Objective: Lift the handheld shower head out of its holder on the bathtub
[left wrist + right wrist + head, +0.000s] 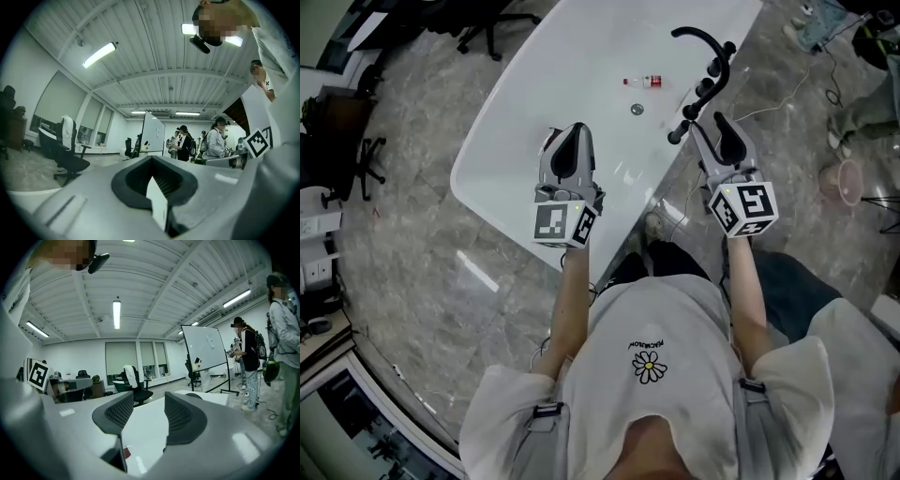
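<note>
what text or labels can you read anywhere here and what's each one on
Shirt print, the line next to the daisy: upside down and too small to read.
Bottle lying in the bathtub, red label: too small to read.
Marker cubes: black-and-white square patterns only, no words.
Nothing else legible in any view.

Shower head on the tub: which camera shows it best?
Head view: the black handheld shower head sits at the bathtub rim, just ahead of the right tool. Neither gripper view shows it; both look across the room.
</note>
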